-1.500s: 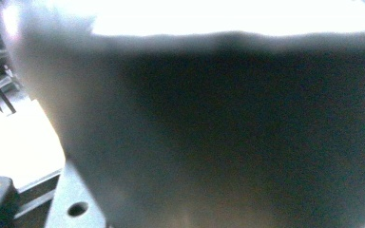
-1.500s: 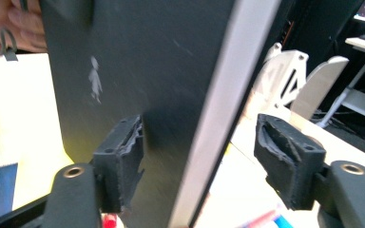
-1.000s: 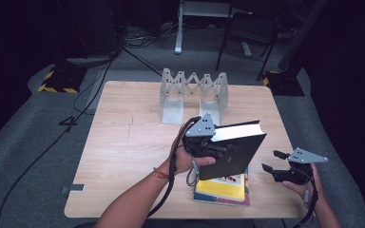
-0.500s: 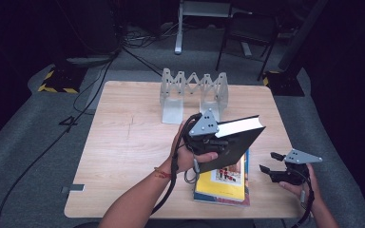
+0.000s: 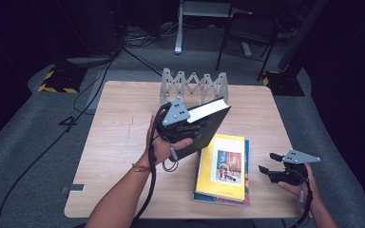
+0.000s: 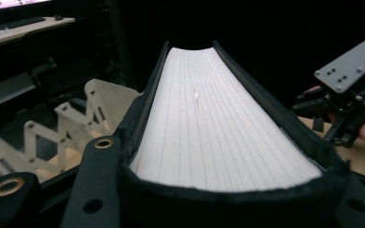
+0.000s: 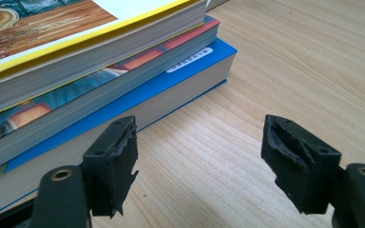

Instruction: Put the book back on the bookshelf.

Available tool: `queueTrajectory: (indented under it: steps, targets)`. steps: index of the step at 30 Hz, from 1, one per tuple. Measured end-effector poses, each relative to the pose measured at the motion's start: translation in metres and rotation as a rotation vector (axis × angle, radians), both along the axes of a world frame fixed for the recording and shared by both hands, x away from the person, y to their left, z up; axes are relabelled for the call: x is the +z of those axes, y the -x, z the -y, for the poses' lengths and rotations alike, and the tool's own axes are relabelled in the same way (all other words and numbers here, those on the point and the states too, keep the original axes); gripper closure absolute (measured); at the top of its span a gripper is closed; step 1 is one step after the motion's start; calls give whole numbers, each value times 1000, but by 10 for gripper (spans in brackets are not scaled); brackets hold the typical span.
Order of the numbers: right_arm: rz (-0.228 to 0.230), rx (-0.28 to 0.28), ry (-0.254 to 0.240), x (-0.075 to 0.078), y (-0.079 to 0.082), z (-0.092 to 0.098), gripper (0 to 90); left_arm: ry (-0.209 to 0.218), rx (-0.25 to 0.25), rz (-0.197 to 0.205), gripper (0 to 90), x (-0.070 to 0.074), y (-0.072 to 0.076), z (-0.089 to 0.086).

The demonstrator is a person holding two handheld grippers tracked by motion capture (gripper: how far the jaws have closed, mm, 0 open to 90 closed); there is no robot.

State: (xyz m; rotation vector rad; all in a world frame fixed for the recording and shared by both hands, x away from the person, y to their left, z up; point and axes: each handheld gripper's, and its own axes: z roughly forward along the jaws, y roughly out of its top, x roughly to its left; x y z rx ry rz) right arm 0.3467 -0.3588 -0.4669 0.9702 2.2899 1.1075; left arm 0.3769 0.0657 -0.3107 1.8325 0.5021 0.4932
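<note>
Your left hand-held gripper [image 5: 190, 129] has the thick black-covered hardback book [image 5: 208, 124] clamped between its jaws, about half open around the book's thickness. They had just been closing onto it. The book is lifted off the counter, tilted, with its white page edges [image 6: 209, 128] facing up and away from you, above the near-middle of the counter and just left of the stack. In the left gripper view the page block runs straight out from between the jaws.

The counter [image 5: 123, 142] is a pale wood tabletop with rounded corners, standing on grey carpet [image 5: 24, 156] in a dark room, with black cables [image 5: 100, 71] trailing over the floor and chair or stand legs [image 5: 180, 28] behind.

At the far edge stands one white zigzag folding book rack [image 5: 194, 85]. Near your right side lies one stack of three books [image 5: 223, 171]: a yellow-covered book [image 5: 225, 164] on top, a multicoloured one [image 7: 104, 80] under it, a blue one [image 7: 180, 80] at the bottom.

Your right hand-held gripper [image 5: 274, 167] hangs low just right of the stack, jaws wide apart and holding nothing, pointing at the books' lower corner.
</note>
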Motion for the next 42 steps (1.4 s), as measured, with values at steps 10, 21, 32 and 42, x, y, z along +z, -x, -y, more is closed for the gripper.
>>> queueTrajectory:
  steps: [10,21,32,42]
  targets:
    - [-19,-2,2,-3,-1,-2,292,-11,131,-34,516,-5,-22,-30]
    - [-32,1,18,-7,-2,-2,298,-39,265,-59,518,-17,-46,-42]
    - [-31,8,28,-8,-1,-3,299,-21,385,-82,518,-20,-65,-49]
    - [-39,19,37,-10,-1,-4,304,-25,444,-101,519,-19,-91,-40]
